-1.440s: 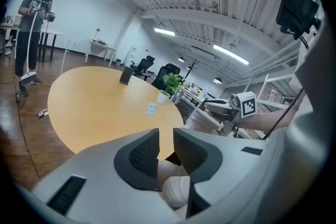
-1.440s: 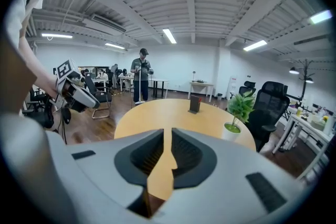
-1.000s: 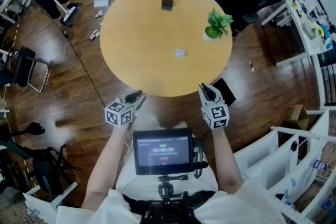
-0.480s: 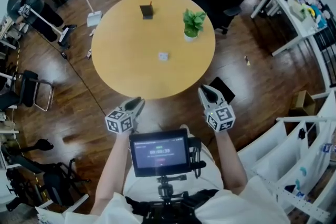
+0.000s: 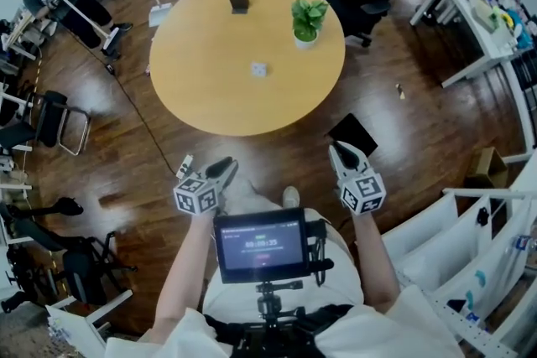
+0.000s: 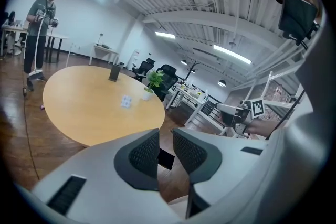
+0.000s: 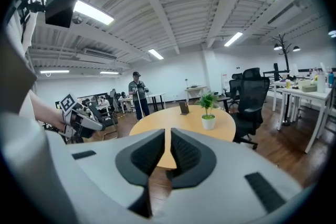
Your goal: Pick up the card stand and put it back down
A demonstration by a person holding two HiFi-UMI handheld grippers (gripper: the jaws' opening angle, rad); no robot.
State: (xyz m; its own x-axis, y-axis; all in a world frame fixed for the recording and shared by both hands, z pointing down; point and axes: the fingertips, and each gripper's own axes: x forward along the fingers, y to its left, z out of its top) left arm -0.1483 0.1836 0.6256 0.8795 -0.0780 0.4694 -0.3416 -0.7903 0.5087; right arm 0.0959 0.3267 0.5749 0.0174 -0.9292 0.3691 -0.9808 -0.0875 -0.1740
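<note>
So right now both grippers are nowhere near the job. The small dark upright card stand (image 5: 239, 1) sits on the far side of the round light-wood table (image 5: 201, 96), well apart from both tools, which hang off the near edge over the dark wood floor.

The left hand-held gripper (image 5: 225, 169) has its jaws a narrow gap apart with nothing in there. The right hand-held gripper (image 5: 340, 151) has just been closing and is all but closed, only a sliver showing, also with nothing between the jaws.

What I'd worry about:

1. Reach. The stand is on the opposite side, so whoever goes straight across has to lean a long way. A forearm could sweep the little white square thing (image 5: 258, 70) lying mid-table.
2. The green potted plant in a white pot (image 5: 306, 19) stands near the stand, on its right. If the right gripper goes in, that pot is the obvious thing to clip.
3. Neither pair of jaws looks wide enough. Arrive like this and the tips will just shove the stand over instead of straddling it.
4. It looks light and thin, so an off-centre pinch or a tilted set-down probably tips it flat.
</note>
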